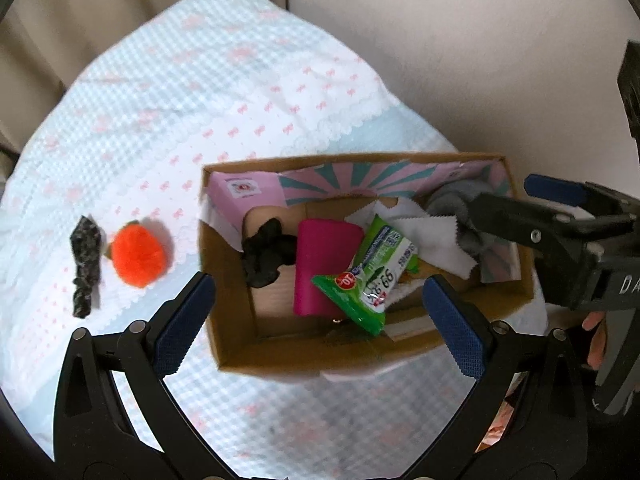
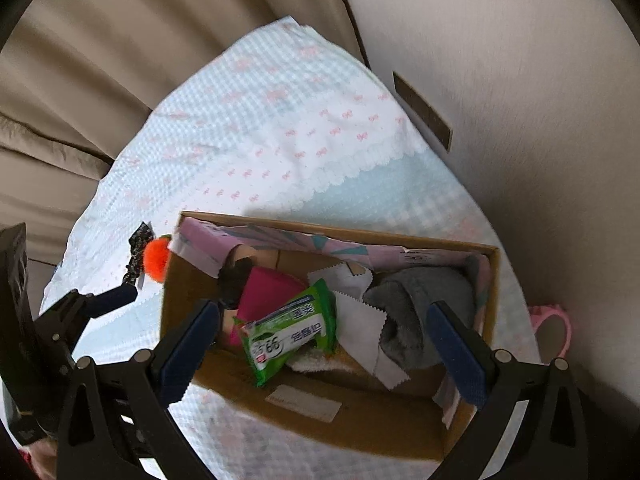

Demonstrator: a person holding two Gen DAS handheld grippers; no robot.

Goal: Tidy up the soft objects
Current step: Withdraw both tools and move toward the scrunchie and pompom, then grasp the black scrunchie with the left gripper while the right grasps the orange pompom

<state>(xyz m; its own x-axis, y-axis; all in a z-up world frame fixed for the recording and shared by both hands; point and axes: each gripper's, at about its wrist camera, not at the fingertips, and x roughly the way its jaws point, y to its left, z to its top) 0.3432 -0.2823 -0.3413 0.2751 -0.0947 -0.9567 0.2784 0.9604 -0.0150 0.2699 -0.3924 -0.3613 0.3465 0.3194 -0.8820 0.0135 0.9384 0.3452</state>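
A cardboard box [image 1: 232, 344] stands on the bed and holds a black scrunchie [image 1: 266, 254], a magenta pouch [image 1: 320, 264], a green wipes pack [image 1: 370, 276], white cloths [image 1: 436, 236] and a grey soft item [image 1: 450, 204]. An orange pompom [image 1: 138, 256] and a dark scrunchie [image 1: 85, 266] lie on the bedspread left of the box. My left gripper [image 1: 320, 320] is open and empty over the box's near side. My right gripper [image 2: 324, 354] is open and empty above the box [image 2: 360, 416], over the wipes pack [image 2: 292, 332] and the grey item [image 2: 420, 312].
The bedspread [image 1: 200, 92] is white and blue with pink bows. A beige wall [image 1: 480, 60] runs along the right and curtains [image 2: 100, 80] hang behind. A pink object [image 2: 554, 326] lies right of the bed.
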